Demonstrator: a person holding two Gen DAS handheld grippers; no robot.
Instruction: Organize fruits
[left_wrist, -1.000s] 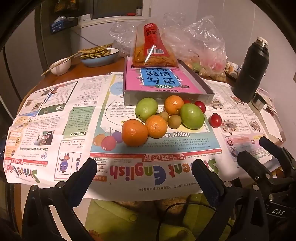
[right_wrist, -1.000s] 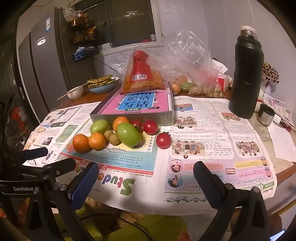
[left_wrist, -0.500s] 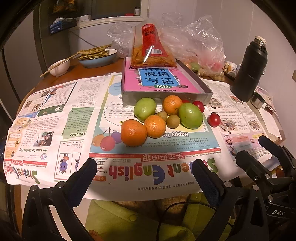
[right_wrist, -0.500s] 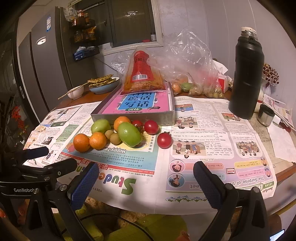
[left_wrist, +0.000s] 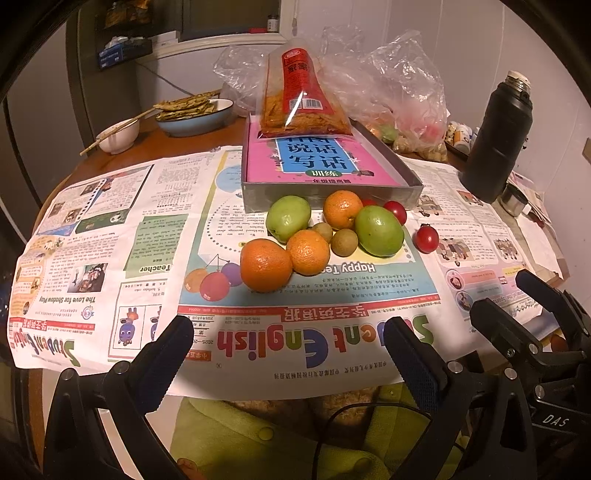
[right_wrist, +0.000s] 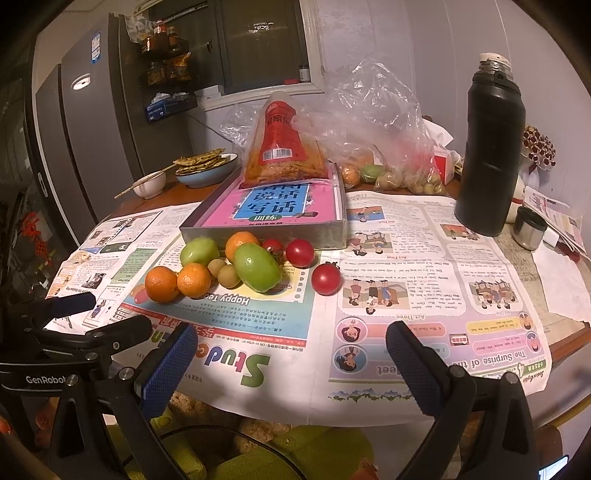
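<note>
Orange, green, red fruits (left_wrist: 325, 230) cluster on newspaper (left_wrist: 110, 236); both claws gape.

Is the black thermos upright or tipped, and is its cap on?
Upright. The black thermos stands on its base on the newspaper. Its top looks uncapped, showing a pale threaded neck; whether it holds liquid cannot be told.

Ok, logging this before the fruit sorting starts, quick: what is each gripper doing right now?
Left gripper: open, holding nothing, short of the round orange tangerine.
Right gripper: open, holding nothing, over the printed newspaper.
</note>
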